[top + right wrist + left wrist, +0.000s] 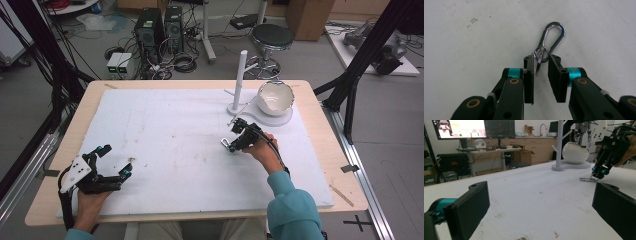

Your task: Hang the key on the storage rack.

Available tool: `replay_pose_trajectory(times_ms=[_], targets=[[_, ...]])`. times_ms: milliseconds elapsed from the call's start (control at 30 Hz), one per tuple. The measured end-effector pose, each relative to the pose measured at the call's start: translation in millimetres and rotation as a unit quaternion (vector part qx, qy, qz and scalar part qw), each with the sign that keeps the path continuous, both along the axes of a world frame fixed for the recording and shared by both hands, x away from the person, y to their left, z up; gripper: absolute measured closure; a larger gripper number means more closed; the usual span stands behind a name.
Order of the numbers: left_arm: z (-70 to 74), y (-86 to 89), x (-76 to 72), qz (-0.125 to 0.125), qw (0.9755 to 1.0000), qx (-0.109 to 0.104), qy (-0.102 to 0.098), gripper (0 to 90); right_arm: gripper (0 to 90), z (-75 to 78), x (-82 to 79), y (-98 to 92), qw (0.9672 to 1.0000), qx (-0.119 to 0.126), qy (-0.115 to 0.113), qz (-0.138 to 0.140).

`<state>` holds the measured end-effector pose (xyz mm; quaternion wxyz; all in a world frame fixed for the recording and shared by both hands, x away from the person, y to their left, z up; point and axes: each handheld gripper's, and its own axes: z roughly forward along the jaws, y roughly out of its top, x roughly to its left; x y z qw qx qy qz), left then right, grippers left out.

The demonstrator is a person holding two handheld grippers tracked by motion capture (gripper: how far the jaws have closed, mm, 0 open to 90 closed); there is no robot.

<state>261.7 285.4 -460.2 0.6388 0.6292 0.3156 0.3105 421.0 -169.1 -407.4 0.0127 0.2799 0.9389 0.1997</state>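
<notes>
Right gripper (541,65), own view: the fingers (529,82) are drawn in narrow, with the key ring (541,56) standing on edge in the gap between them. The left pad looks to be against the ring, or nearly so; a slit of counter shows between the ring and the right pad. So: straddling it, not yet clamped.

Past the fingertips, straight ahead: the carabiner (554,37), hooked to the ring by its narrow end. It lies flat on the white counter (474,45). Its long axis runs away from the fingers and leans a little right; the rounded wide end points away, the narrow end back into the gap.

High view: the right gripper (233,135) tips down onto the counter with the carabiner (229,145) at its tips. This hand is plainly the nearer one. The left gripper (116,159) rests well apart at the near left edge, fingers spread wide with nothing between them.

Left gripper view: own fingers (471,205) apart, bare counter (531,195) between; the right gripper (600,171) is far off, with the carabiner (587,179) flat under its tips.

Farther on: a white stand (239,82) and a white bowl (274,97), beyond the right gripper.

Judgement: the pinch falls on the ring end, so a lift would leave the carabiner hanging down by its long axis.
</notes>
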Motion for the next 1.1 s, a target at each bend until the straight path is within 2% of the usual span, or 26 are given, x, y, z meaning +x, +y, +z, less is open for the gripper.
replay_pose_trajectory(times_ms=[433, 600, 1100], targets=[[0.0, -0.1, 0.1, 0.000, 1.0000, -0.001, 0.000, 1.7, 76.1, 0.6, -0.3, -0.9, 1.0000, 0.004, -0.003, -0.004], [0.0, 0.0, 0.2, 0.000, 1.0000, -0.001, 0.001, 1.7, 80.0, 2.1, 0.0, -2.7, 0.9999, 0.009, -0.009, 0.003], [0.0, -0.1, 0.2, 0.000, 1.0000, -0.001, 0.001, 1.7, 87.6, 5.3, -2.1, -0.9, 0.9997, 0.002, -0.021, 0.012]])
